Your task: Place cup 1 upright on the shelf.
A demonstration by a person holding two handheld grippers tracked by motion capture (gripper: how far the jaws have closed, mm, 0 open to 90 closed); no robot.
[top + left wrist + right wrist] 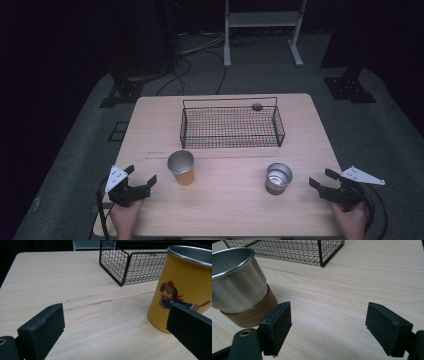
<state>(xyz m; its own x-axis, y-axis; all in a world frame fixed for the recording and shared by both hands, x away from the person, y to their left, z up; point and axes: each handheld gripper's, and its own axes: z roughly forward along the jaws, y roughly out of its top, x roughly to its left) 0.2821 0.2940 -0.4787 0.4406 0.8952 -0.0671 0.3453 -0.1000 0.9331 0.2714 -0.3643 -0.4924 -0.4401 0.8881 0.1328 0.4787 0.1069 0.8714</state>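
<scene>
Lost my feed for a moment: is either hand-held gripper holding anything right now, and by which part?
Nothing is held. The left hand-held gripper and right hand-held gripper both stand open over bare table, the yellow cup and steel cup untouched beside them.

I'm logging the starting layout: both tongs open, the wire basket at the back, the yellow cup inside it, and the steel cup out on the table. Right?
Not quite. The yellow cup stands on the table in front of the wire basket, not inside it, as the high view shows. The rest holds: left tongs and right tongs open, steel cup out on the table.
</scene>
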